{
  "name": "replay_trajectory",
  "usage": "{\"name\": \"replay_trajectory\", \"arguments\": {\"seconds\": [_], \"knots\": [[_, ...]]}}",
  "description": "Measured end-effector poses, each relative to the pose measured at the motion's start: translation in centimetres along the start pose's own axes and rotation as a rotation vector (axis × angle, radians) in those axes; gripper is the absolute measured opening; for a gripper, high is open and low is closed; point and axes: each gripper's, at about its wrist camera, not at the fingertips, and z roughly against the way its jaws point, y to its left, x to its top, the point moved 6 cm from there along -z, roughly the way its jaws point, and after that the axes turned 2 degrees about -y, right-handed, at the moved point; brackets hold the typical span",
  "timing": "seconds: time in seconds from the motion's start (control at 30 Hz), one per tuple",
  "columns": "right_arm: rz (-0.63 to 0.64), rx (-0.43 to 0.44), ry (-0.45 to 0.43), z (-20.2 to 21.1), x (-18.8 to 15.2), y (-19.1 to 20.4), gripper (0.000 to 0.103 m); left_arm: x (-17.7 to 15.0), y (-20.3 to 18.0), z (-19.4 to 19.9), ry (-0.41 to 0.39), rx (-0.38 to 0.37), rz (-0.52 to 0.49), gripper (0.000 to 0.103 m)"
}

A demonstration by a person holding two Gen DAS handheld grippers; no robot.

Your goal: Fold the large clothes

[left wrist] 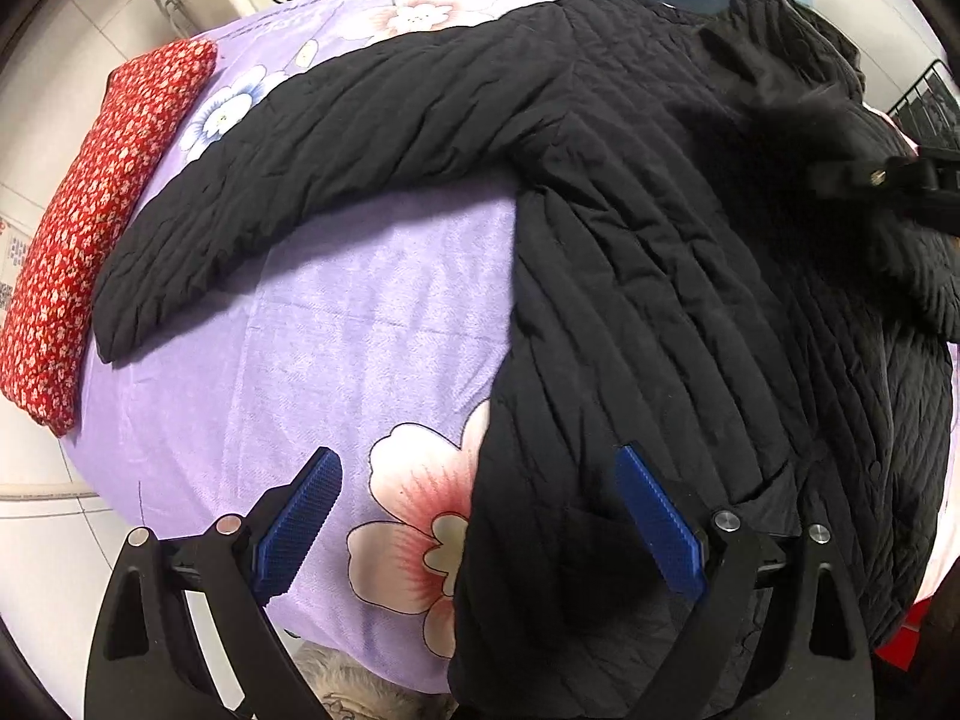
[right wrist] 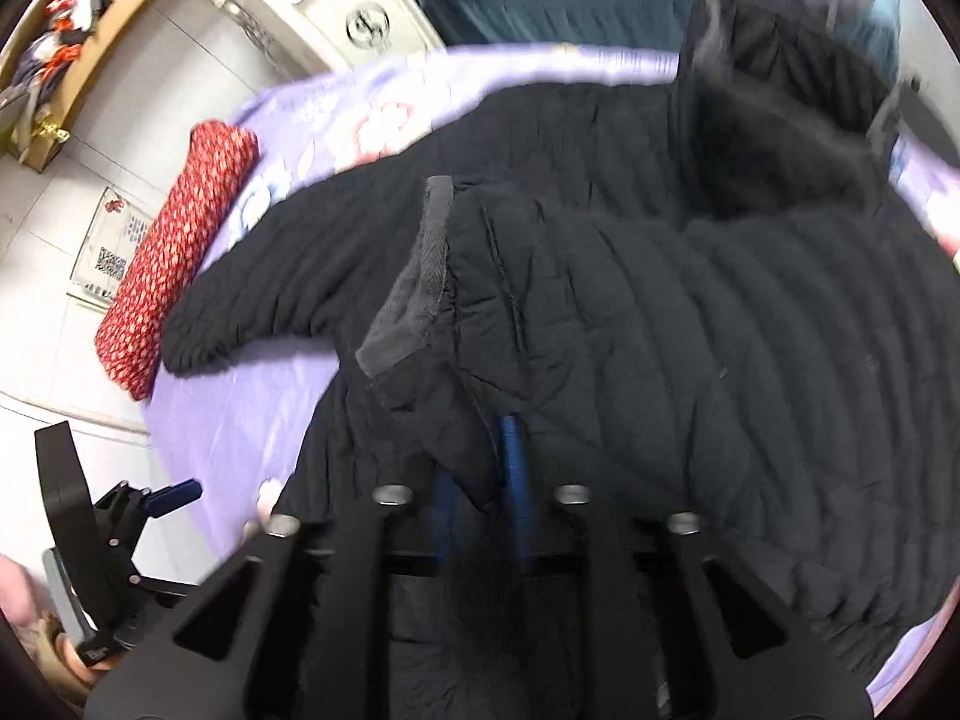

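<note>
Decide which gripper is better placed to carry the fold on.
Right. The right gripper is shut on the jacket's cuff, lifted over the body; the left gripper hangs open at the hem.

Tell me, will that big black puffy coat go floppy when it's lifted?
Probably floppy: the black quilted coat wrinkles, and the sleeve held in the right gripper droops over the fingers. Its padding likely makes it bulky and springy, so folds may puff open. The left gripper is open.
</note>
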Motion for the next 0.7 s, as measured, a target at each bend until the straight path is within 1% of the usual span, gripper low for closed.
{"name": "replay_trajectory", "arguments": {"seconds": [0.03,0.07,0.13,0.27,0.4,0.47,0.57,0.63,0.7], "knots": [[-0.026,0.013,0.020,-0.3,-0.3,-0.2,0.068,0.0,-0.2,0.1,-0.003,0.001,-0.007,0.091],[-0.050,0.025,0.016,-0.3,-0.7,-0.5,0.071,0.0,-0.3,0.3,-0.007,0.001,-0.014,0.091],[-0.062,0.028,-0.002,0.2,-1.2,-0.8,0.071,-0.1,-0.6,0.3,-0.004,0.006,-0.028,0.091],[-0.100,0.069,-0.017,1.2,-2.2,-1.7,0.071,-0.2,-1.4,0.1,0.011,0.011,-0.052,0.091],[-0.143,0.043,-0.055,3.2,-3.4,-4.4,0.071,0.9,-2.5,0.3,0.002,0.002,-0.081,0.091],[-0.172,0.014,-0.084,4.4,-3.8,-6.1,0.071,1.8,-3.3,0.5,-0.010,-0.004,-0.098,0.091],[-0.223,-0.025,-0.124,6.1,-4.5,-9.0,0.071,4.0,-4.7,1.0,-0.042,-0.027,-0.113,0.091],[-0.266,-0.078,-0.161,7.3,-4.9,-11.4,0.071,5.3,-5.5,1.2,-0.059,-0.036,-0.119,0.091],[-0.295,-0.152,-0.186,8.4,-5.3,-13.8,0.071,6.8,-6.6,1.6,-0.086,-0.047,-0.132,0.091]]}}
